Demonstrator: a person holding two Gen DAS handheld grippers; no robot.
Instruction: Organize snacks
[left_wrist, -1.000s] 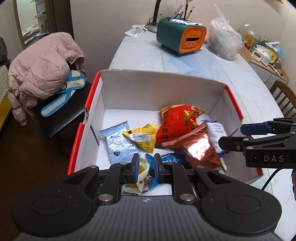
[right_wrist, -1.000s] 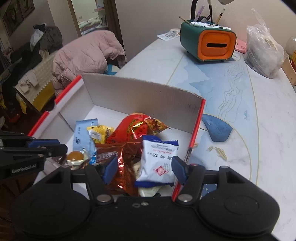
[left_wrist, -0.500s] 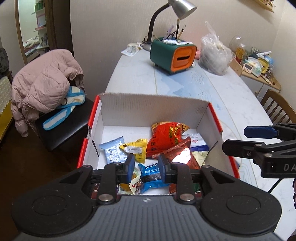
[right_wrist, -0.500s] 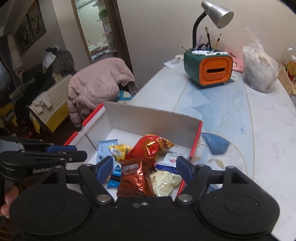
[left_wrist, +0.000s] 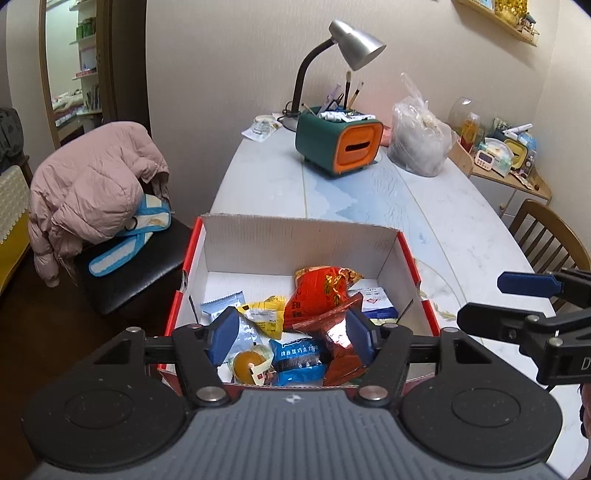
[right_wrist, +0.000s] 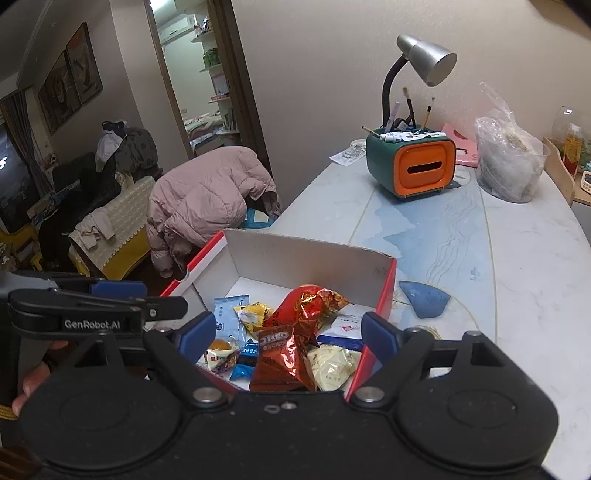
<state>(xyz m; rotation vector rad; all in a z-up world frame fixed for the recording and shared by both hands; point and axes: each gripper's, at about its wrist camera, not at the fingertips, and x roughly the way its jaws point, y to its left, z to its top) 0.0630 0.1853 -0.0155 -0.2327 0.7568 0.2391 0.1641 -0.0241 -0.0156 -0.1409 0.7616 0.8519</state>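
1. We see a pale marble-patterned table (left_wrist: 424, 206).
2. A red-edged cardboard box (left_wrist: 299, 236) sits at its near end.
3. At the far end: a green-and-orange desk organiser (left_wrist: 338, 146), a lamp (left_wrist: 347, 48) behind it, a clear plastic bag (left_wrist: 419, 142) to its right.
4. We note a leaflet (left_wrist: 260, 129) near the lamp base.

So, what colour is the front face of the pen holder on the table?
Orange, on a dark green body; the pen holder shows best in the right wrist view.

Both grippers (left_wrist: 290, 334) (right_wrist: 288, 332), jaws opening, empty
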